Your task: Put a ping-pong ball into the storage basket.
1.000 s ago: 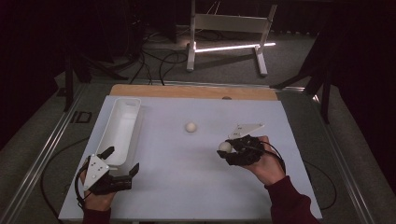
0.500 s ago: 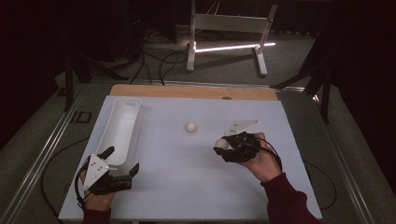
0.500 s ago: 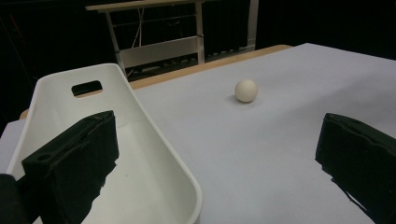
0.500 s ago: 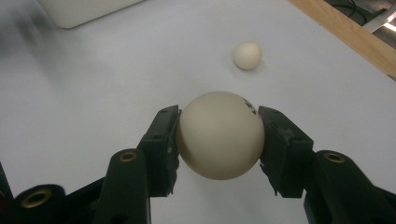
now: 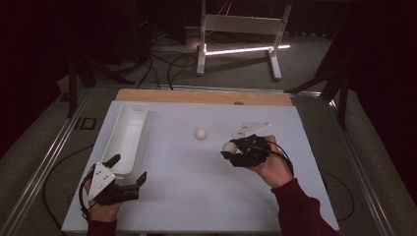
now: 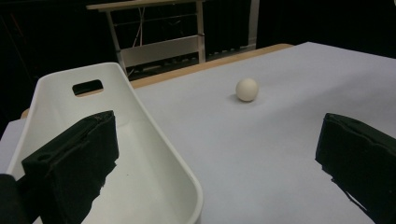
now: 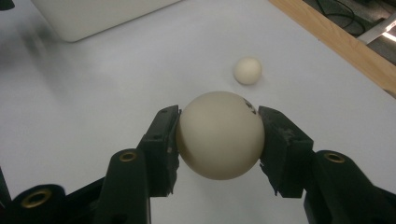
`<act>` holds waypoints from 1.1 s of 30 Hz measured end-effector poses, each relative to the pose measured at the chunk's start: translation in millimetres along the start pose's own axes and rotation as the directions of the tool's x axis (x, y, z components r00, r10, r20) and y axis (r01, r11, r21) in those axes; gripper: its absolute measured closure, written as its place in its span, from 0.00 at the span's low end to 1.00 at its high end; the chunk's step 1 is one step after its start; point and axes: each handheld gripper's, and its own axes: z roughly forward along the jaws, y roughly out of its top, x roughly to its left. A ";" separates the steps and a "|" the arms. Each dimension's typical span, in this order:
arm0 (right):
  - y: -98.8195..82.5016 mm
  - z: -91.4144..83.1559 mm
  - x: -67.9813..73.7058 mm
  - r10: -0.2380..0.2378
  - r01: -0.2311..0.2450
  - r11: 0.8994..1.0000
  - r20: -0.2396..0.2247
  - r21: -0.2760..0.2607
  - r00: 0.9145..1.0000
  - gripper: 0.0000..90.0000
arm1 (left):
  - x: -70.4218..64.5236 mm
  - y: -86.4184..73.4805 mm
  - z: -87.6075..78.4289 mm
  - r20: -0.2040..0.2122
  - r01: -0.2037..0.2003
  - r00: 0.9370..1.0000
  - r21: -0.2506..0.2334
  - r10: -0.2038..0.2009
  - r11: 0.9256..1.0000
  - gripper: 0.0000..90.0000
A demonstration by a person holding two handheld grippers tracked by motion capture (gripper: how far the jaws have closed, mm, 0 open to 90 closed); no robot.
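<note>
A cream ball (image 7: 220, 135), round and matte with a small dark mark near its top, sits clamped between the right tool's (image 5: 229, 150) two black jaws, lifted just clear of the white desk (image 5: 196, 187) beneath that tool.

Colours on the table

Cream balls (image 7: 219, 140) (image 5: 200, 133), white tray (image 5: 125, 140), pale grey mat (image 5: 196, 196), black grippers (image 5: 228, 150) (image 5: 129, 174), wooden far edge (image 5: 196, 96).

Smooth matt cream ball (image 7: 219, 140), glossy white plastic tray (image 6: 154, 154), matt pale tabletop (image 5: 196, 187), wooden edge strip (image 5: 196, 97)
</note>
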 end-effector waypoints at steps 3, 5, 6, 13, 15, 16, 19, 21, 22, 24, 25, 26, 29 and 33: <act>2.5 0.3 -0.2 0.000 0.000 1.000 -0.001 -0.007 1.000 0.56 | 0.0 0.0 0.0 0.000 0.000 1.000 0.000 0.000 1.000 0.00; 3.3 0.3 -0.3 0.000 0.000 1.000 0.000 -0.010 1.000 0.56 | 0.0 0.0 0.1 -0.001 0.000 1.000 0.001 0.000 1.000 0.00; 4.0 0.4 -0.3 0.000 0.000 1.000 0.001 -0.009 1.000 0.56 | 0.0 0.0 0.1 -0.001 0.000 1.000 0.001 0.000 1.000 0.00; 8.3 2.4 -0.2 0.005 -0.006 1.000 -0.003 -0.024 1.000 0.56 | 0.0 -0.1 0.1 -0.002 -0.001 1.000 0.003 0.001 1.000 0.00; 9.8 2.8 -0.3 0.004 -0.004 1.000 -0.008 -0.028 1.000 0.56 | 0.0 -0.1 0.3 -0.001 -0.002 1.000 0.005 0.002 1.000 0.00; 10.6 3.1 0.0 0.006 -0.007 1.000 -0.008 -0.030 1.000 0.56 | 0.1 -0.1 0.3 -0.001 -0.002 1.000 0.005 0.002 1.000 0.00; 12.7 3.6 0.0 0.004 -0.004 0.999 -0.008 -0.037 1.000 0.56 | 0.0 -0.2 0.4 -0.001 -0.004 1.000 0.005 0.004 1.000 0.00; 15.3 4.4 0.7 0.005 -0.005 0.999 -0.008 -0.045 1.000 0.56 | -0.1 -0.2 0.4 -0.002 -0.004 1.000 0.005 0.004 1.000 0.00; 16.0 4.5 0.9 0.004 -0.004 0.999 -0.008 -0.046 1.000 0.56 | 0.0 -0.1 0.4 -0.001 -0.004 1.000 0.005 0.004 1.000 0.00; 18.1 4.9 1.5 0.002 -0.003 0.999 -0.007 -0.054 1.000 0.56 | -0.1 -0.1 0.3 -0.002 -0.003 1.000 0.005 0.003 1.000 0.00; 18.8 5.1 1.8 0.004 -0.004 0.998 -0.007 -0.057 1.000 0.56 | -0.1 -0.1 0.2 -0.002 -0.004 1.000 0.004 0.004 1.000 0.00; 19.7 5.3 2.0 0.001 -0.002 0.998 -0.008 -0.059 1.000 0.56 | -0.1 -0.1 0.2 -0.002 -0.004 1.000 0.004 0.004 1.000 0.00; 20.7 5.6 2.4 0.003 -0.003 0.998 -0.011 -0.061 1.000 0.56 | 0.0 -0.1 0.1 -0.003 -0.003 1.000 0.004 0.003 1.000 0.00; 26.0 8.5 3.2 0.003 -0.004 0.998 -0.017 -0.070 1.000 0.56 | 0.9 -0.3 -0.1 -0.003 -0.004 1.000 0.003 0.004 1.000 0.00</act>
